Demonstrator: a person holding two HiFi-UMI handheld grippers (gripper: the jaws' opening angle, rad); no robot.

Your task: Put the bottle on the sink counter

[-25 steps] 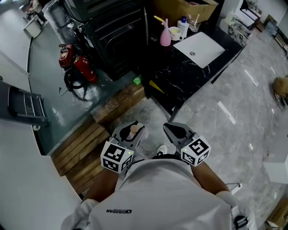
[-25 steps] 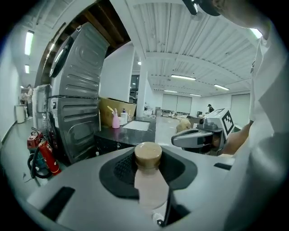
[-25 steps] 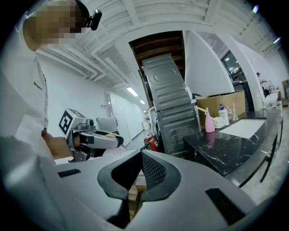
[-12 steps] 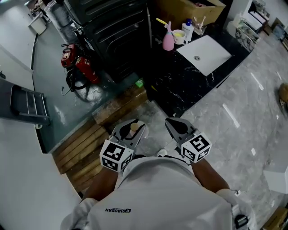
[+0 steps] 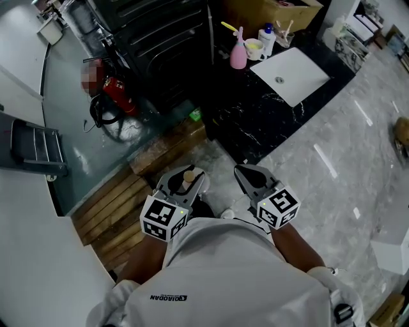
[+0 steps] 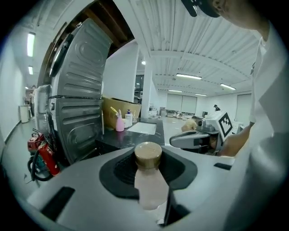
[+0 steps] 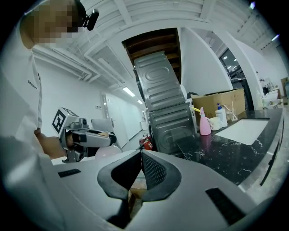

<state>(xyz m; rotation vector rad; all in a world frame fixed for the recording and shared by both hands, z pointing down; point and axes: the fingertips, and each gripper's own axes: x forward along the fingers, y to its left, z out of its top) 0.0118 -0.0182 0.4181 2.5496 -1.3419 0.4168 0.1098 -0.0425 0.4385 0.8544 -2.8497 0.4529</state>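
A small pale pink bottle [image 6: 148,185] with a tan cap [image 5: 188,176] stands upright between the pads of my left gripper [image 5: 183,182], which is shut on it. My right gripper [image 5: 250,175] is beside it on the right, shut and holding nothing; its pads meet at the tips [image 7: 141,155]. Both are held low over the floor, short of the black marble sink counter [image 5: 255,108] with its white sink [image 5: 291,67]. The right gripper view shows the left gripper [image 7: 90,137] with the bottle's pink body [image 7: 107,151] below it.
A pink spray bottle [image 5: 238,54], a cup [image 5: 254,48] and a white pump bottle [image 5: 266,38] stand at the counter's back by a cardboard box [image 5: 268,13]. A black metal cabinet [image 5: 160,38], red fire extinguishers [image 5: 118,94] and wooden planks [image 5: 121,211] are to the left.
Both grippers have moved a little forward toward the counter, side by side. The bottle stays in the left gripper.
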